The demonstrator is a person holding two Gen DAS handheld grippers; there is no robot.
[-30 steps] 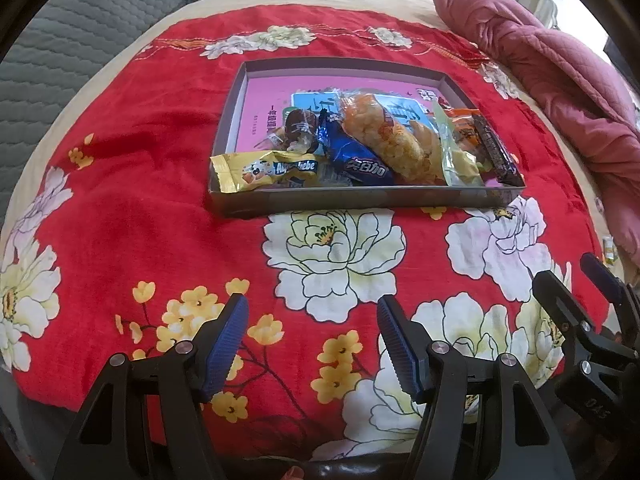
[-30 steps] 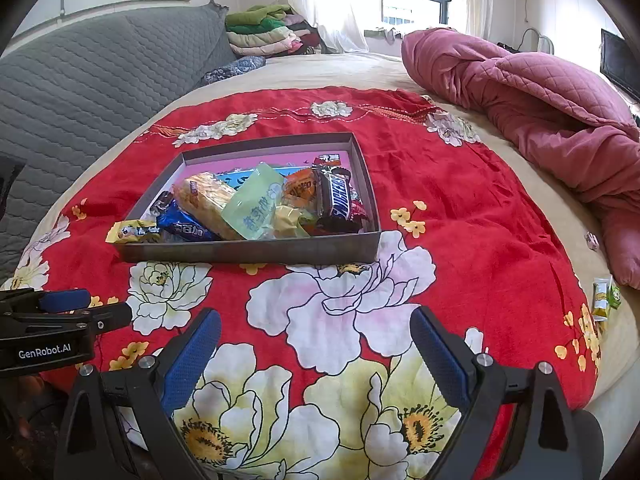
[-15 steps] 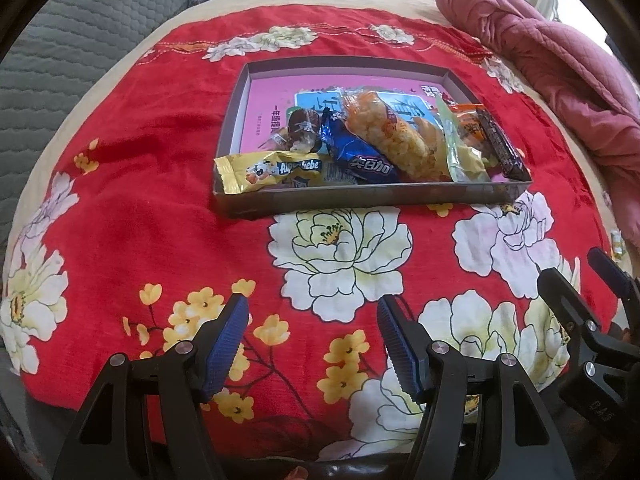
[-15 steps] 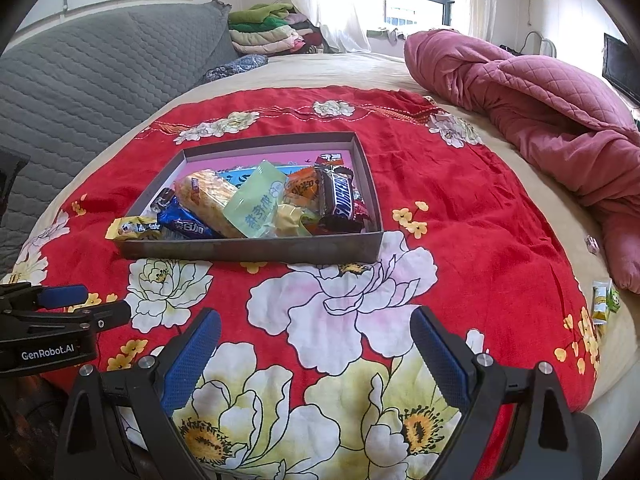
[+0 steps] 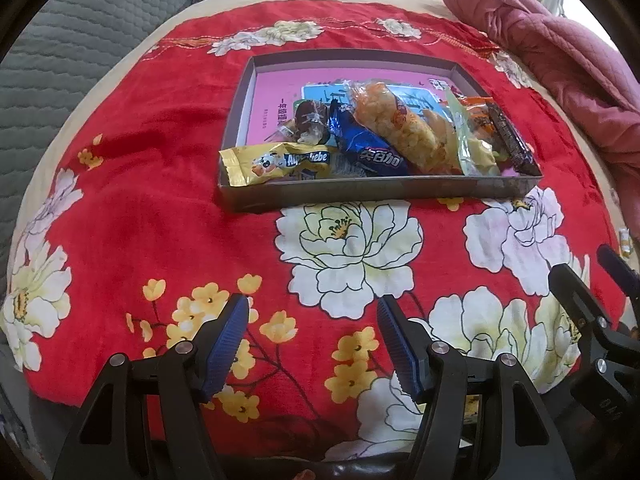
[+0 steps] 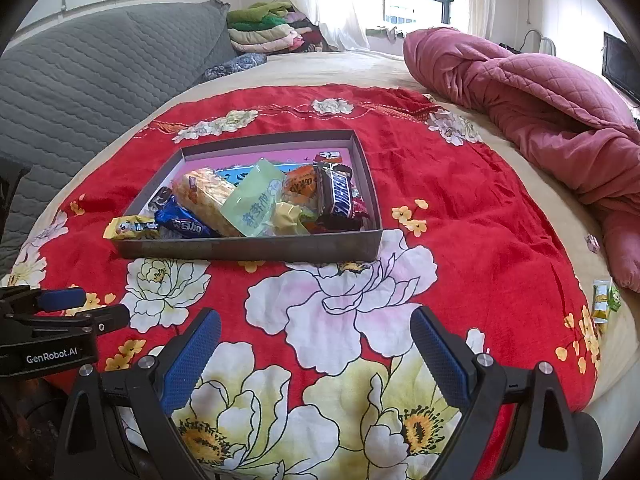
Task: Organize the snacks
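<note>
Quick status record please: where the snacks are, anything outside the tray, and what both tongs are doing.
tray: grey tray on the red flowered blanket
in tray: yellow packet, blue packet, rice cracker pack, green packet, chocolate bar
overhanging: yellow packet sticks out over the tray's corner
outside tray: small packets at the bed edge
left tongs: open, empty
right tongs: open, empty

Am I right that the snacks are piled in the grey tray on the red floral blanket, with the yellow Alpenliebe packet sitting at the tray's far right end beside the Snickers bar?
Not quite. The yellow Alpenliebe packet sits at the left end of the grey tray, overhanging its corner; the Snickers bar is at the opposite, right end. Both wrist views show this. The rest holds: the snacks are piled in the tray on the red floral blanket.
</note>
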